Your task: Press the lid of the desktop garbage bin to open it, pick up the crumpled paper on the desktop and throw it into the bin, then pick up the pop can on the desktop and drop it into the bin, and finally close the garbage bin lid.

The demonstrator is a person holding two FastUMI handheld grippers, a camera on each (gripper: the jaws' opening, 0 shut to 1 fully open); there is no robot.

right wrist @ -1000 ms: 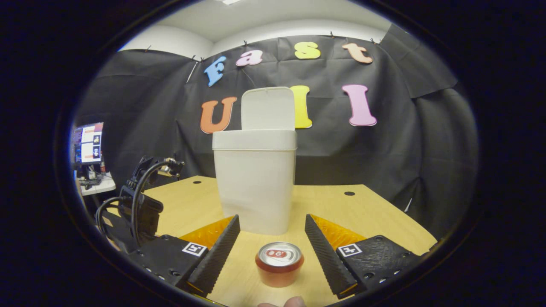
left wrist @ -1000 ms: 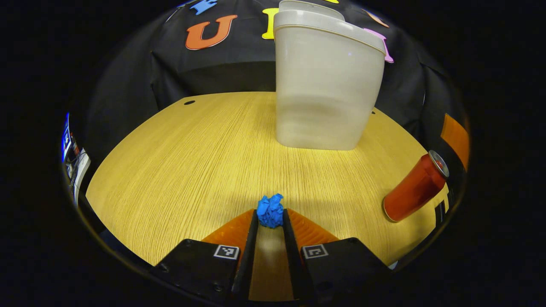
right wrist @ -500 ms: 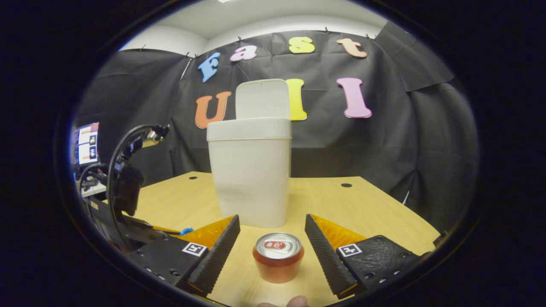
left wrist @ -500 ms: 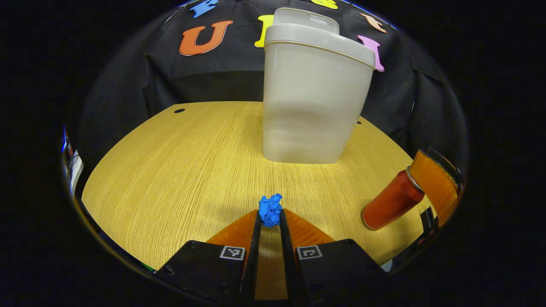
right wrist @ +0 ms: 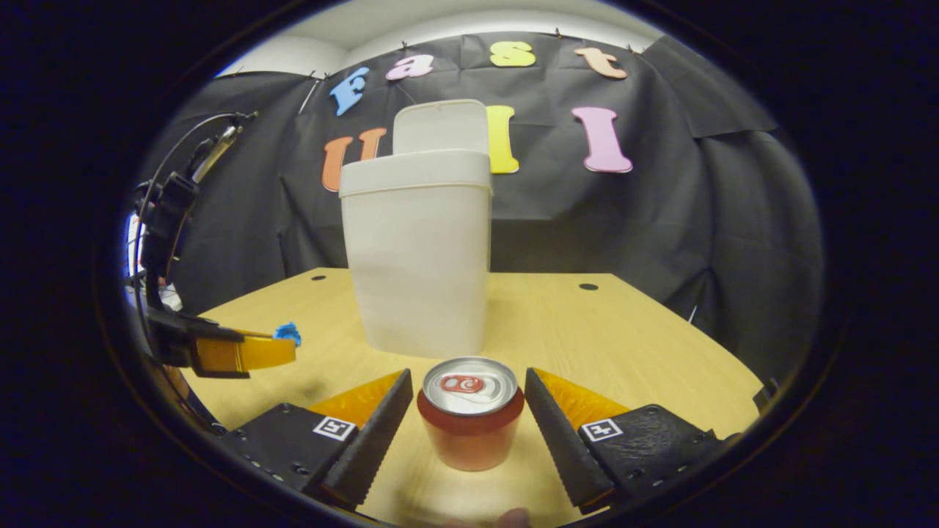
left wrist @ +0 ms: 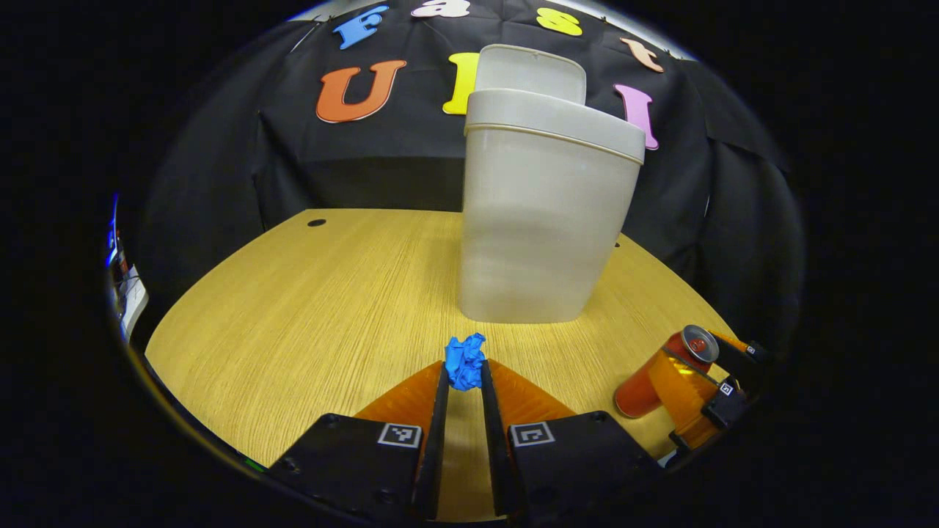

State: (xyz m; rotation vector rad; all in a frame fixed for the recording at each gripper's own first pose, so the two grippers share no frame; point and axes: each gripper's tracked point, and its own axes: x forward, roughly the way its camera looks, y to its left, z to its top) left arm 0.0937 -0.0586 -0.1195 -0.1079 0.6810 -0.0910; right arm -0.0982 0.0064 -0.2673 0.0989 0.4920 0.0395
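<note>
My left gripper (left wrist: 463, 368) is shut on the blue crumpled paper (left wrist: 464, 361), pinched at its fingertips. In the right gripper view, that gripper (right wrist: 220, 352) holds the paper (right wrist: 287, 332) a little above the wooden table (right wrist: 623, 330). The white bin (left wrist: 546, 213) stands just beyond with its lid (left wrist: 532, 73) raised upright. My right gripper (right wrist: 468, 375) is open, its fingers standing close on either side of the upright red pop can (right wrist: 469, 414). The bin (right wrist: 418, 257) is behind the can. In the left gripper view the can (left wrist: 645, 374) sits at the right.
The table (left wrist: 308, 308) has small round holes at its back left (left wrist: 317, 221) and back right (right wrist: 587, 286). Black cloth walls close off the back. A cable (right wrist: 169, 213) loops up from the left gripper. The table's front and side edges lie close.
The left gripper closed tighter on the paper and rose off the table with it. The right gripper moved forward, so the can now sits deeper between its open fingers.
</note>
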